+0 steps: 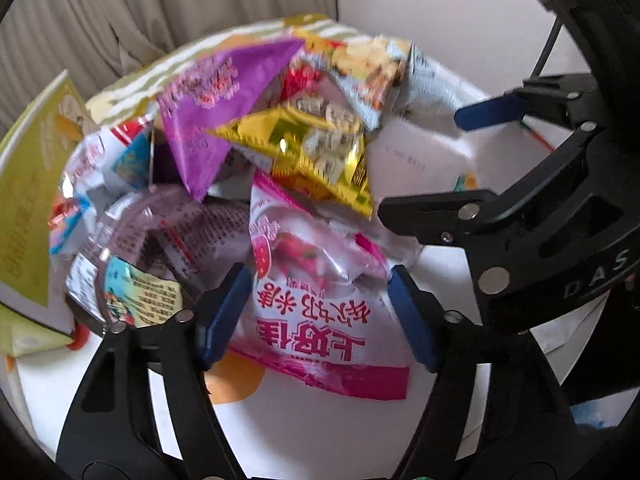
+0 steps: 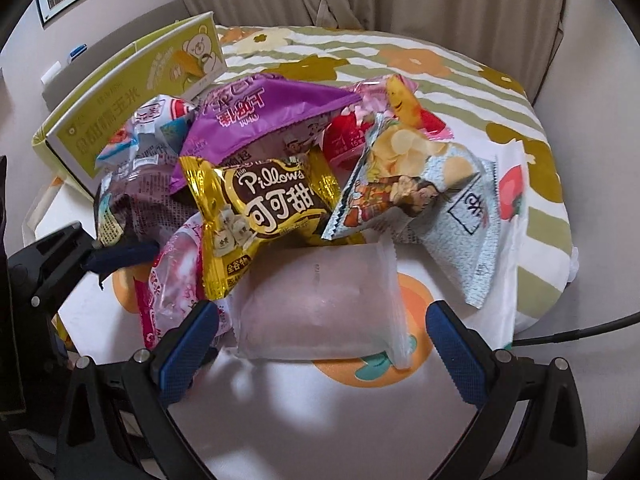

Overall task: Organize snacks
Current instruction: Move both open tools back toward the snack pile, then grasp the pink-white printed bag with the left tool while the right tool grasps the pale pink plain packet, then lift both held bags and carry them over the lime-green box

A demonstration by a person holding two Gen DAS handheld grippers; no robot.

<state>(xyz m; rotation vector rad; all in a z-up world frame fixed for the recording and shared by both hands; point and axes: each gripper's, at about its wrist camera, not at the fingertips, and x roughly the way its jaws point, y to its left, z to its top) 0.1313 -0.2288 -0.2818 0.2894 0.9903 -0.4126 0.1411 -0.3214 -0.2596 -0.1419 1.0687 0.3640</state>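
On a round table (image 2: 460,64) draped in a flower-print cloth, a heap of snack packets is seen beside a green corn box (image 2: 120,92), the landmark at the pile's far left. Nearest the box lies a purple bag (image 2: 264,108); in front of it, a gold Pillows packet (image 2: 256,208). The left gripper (image 1: 320,312) is spread wide around a pink pouch (image 1: 316,300); the right gripper (image 2: 320,344) gapes around a frosted packet (image 2: 320,304). Light, crinkly, slippery film is judged best pinched across a sealed edge.

green box (image 1: 28,200) cropped, snack pile (image 1: 240,152) motion-blurred
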